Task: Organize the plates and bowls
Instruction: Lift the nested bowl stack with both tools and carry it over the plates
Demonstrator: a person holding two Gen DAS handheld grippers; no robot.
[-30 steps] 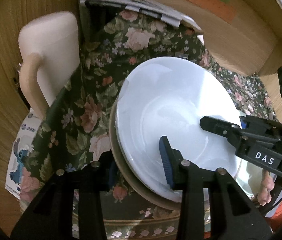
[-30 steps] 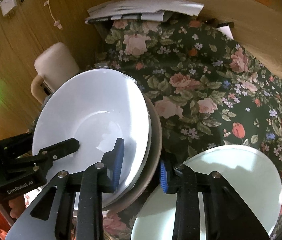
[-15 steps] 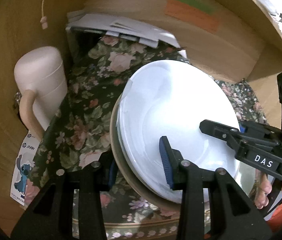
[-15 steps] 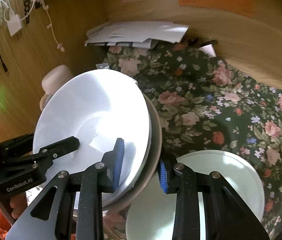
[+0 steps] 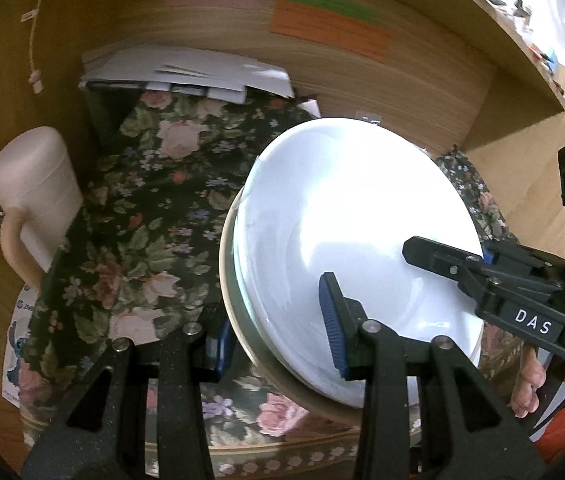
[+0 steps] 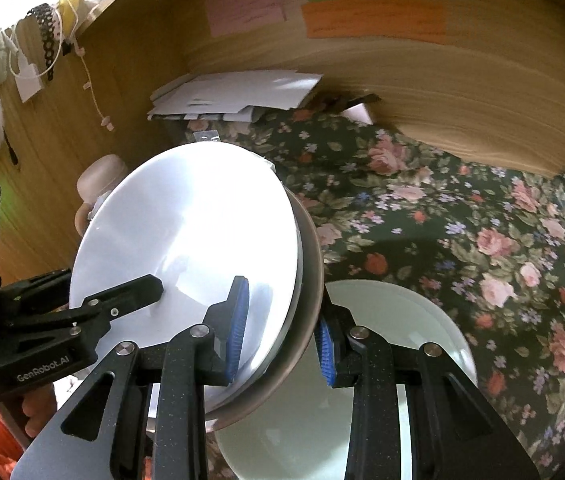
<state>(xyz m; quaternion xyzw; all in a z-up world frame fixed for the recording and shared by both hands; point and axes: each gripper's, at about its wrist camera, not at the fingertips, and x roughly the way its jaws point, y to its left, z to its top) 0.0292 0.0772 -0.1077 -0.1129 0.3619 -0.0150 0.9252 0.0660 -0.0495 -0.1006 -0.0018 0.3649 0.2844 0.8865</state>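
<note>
A stack of nested dishes, white bowls (image 5: 346, 216) inside a beige outer bowl (image 5: 228, 280), is held in the air between both grippers. My left gripper (image 5: 274, 332) is shut on the stack's near-left rim. My right gripper (image 6: 282, 332) is shut on the stack's (image 6: 186, 240) right rim, one pad inside and one outside the beige bowl (image 6: 310, 264). A pale green plate (image 6: 402, 360) lies on the floral cloth (image 6: 462, 220) below the right gripper.
A cream jug with a handle (image 5: 34, 200) stands at the left by the wooden wall. A pile of white papers (image 5: 186, 72) lies at the back. A wooden back panel with coloured sticky notes (image 6: 374, 20) closes off the rear.
Both grippers have lifted the bowl stack higher above the cloth and tilted the view up. The jug and pale green plate look smaller and farther away.
</note>
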